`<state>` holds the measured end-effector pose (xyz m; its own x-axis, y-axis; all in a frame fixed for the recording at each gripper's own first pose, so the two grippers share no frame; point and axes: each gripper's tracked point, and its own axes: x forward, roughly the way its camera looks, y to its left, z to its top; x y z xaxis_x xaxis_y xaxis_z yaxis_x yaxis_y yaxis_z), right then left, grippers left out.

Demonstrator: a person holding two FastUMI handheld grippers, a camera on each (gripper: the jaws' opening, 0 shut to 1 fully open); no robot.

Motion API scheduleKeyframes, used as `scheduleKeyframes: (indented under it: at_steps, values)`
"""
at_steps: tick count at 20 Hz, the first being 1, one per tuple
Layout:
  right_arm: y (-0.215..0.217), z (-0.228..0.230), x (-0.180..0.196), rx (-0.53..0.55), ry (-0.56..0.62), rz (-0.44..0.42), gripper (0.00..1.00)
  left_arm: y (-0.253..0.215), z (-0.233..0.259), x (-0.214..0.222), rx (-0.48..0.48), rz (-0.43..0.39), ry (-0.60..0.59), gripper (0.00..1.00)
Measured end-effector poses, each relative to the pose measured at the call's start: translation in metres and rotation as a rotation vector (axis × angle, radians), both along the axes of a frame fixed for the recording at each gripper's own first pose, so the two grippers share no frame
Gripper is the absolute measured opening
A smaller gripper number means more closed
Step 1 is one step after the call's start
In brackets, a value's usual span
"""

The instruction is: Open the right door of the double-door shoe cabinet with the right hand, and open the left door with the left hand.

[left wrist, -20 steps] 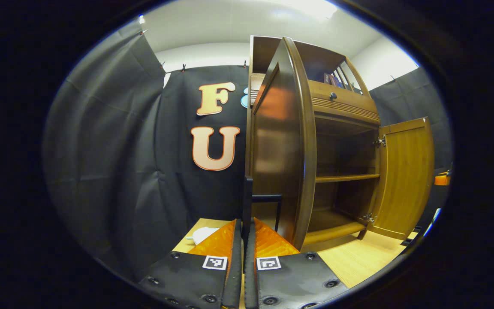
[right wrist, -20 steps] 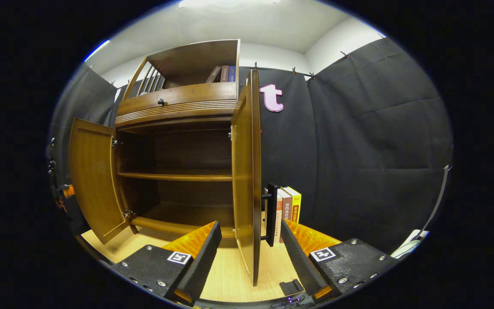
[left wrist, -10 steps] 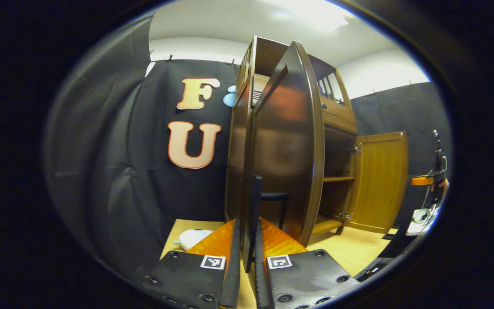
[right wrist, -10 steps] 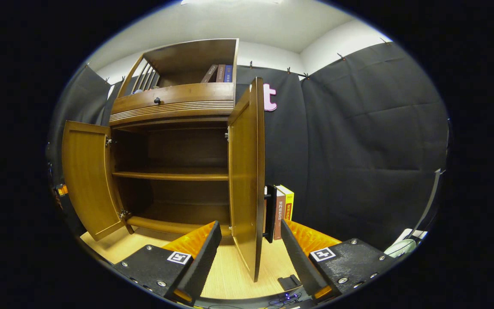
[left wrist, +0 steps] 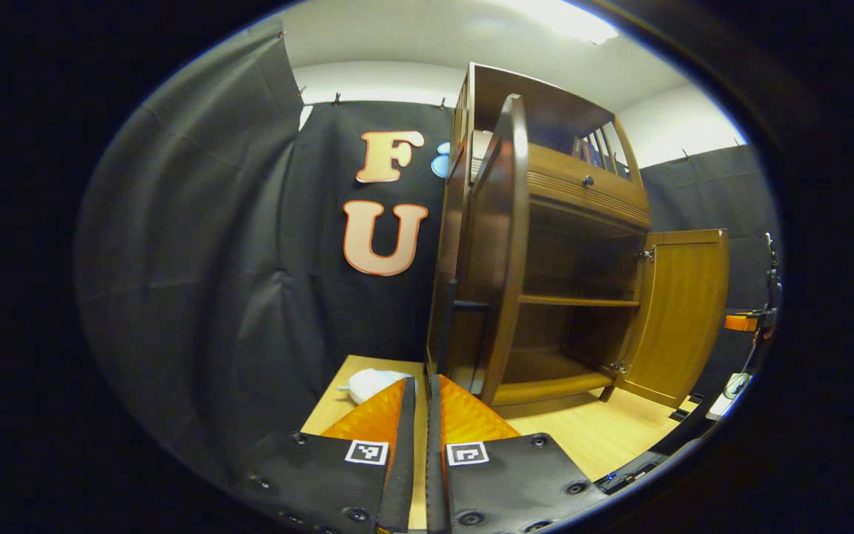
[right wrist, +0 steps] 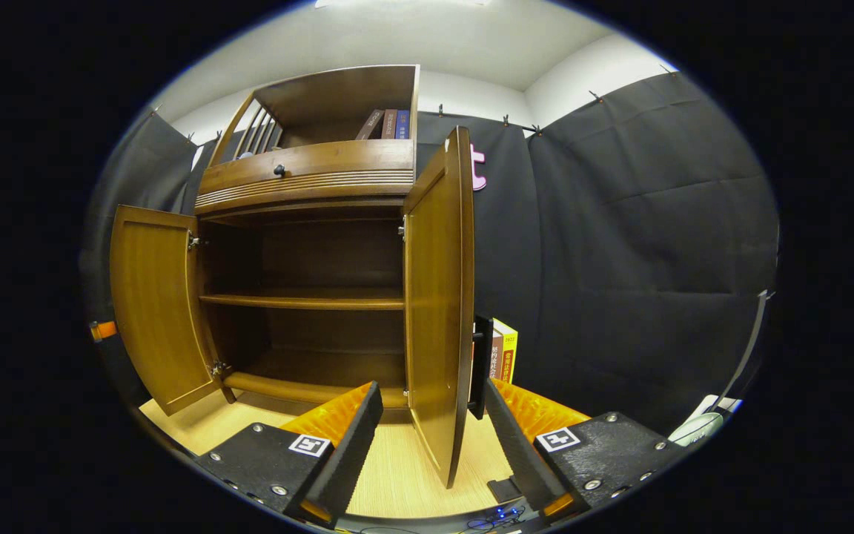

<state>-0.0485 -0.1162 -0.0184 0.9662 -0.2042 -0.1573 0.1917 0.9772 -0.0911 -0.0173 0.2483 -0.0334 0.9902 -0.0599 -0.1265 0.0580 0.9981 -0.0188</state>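
Note:
The wooden shoe cabinet (left wrist: 583, 193) stands with both doors swung wide and its shelves (right wrist: 308, 300) bare. In the left gripper view the left door (left wrist: 505, 245) is nearly edge-on, its dark bar handle (left wrist: 448, 322) just beyond my left gripper (left wrist: 417, 382). That gripper is shut with nothing between its fingers. The right door (left wrist: 683, 311) hangs open farther right. In the right gripper view the right door (right wrist: 434, 297) stands edge-on ahead of my right gripper (right wrist: 434, 393). This gripper is open, apart from the door's handle (right wrist: 480, 363). The left door (right wrist: 153, 304) stands open at the left.
The cabinet stands on a light wooden tabletop (right wrist: 390, 475). Upright books (right wrist: 505, 352) lean beside its right side and more books (right wrist: 386, 124) sit in its top shelf. A white soft thing (left wrist: 371, 382) lies by its left side. Black cloth walls close in on both sides.
My left gripper has come off the left door's handle, which was between its fingers, and has drawn back. The right gripper stays open and has hardly moved.

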Motion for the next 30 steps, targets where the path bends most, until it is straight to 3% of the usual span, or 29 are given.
scheduleKeyframes:
  at_steps: [2,3,4,5,6,7,8,10,13,24,28,30]
  values:
    - [0.0,0.0,0.002,-0.019,-0.005,0.009,0.92,-0.023,0.019,-0.014,0.021,0.04,-0.036,0.15]
    - [0.002,0.002,0.005,-0.021,-0.008,0.02,0.92,-0.033,0.021,-0.014,0.016,0.082,-0.037,0.05]
    - [0.006,0.001,0.007,-0.021,-0.015,0.033,0.92,-0.045,0.02,-0.013,0.009,0.118,-0.036,0.15]
    - [0.008,0.002,0.009,-0.02,-0.027,0.044,0.86,-0.06,0.019,-0.011,0.003,0.15,-0.038,0.15]
    - [0.009,0.001,0.011,-0.017,-0.037,0.048,0.86,-0.076,0.018,-0.007,0.011,0.176,-0.043,0.05]
    - [0.007,-0.002,0.014,-0.014,-0.043,0.05,0.86,-0.091,0.018,-0.003,0.026,0.194,-0.058,0.05]
    - [0.007,-0.006,0.016,-0.015,-0.042,0.056,0.86,-0.108,0.019,0.002,0.044,0.214,-0.072,0.14]
    - [0.006,-0.014,0.017,-0.016,-0.031,0.073,0.86,-0.134,0.014,0.011,0.066,0.248,-0.079,0.17]
    - [0.007,-0.022,0.016,0.003,-0.024,0.103,0.86,-0.162,0.003,0.022,0.06,0.257,-0.077,0.33]
    - [-0.011,-0.022,0.013,0.038,-0.036,0.11,0.86,-0.19,-0.017,0.033,0.075,0.254,-0.057,0.93]
    - [-0.014,-0.023,0.013,0.041,-0.038,0.108,0.86,-0.195,-0.018,0.031,0.092,0.259,-0.06,0.96]
    - [-0.014,-0.023,0.014,0.039,-0.035,0.107,0.86,-0.197,-0.016,0.033,0.092,0.254,-0.061,0.93]
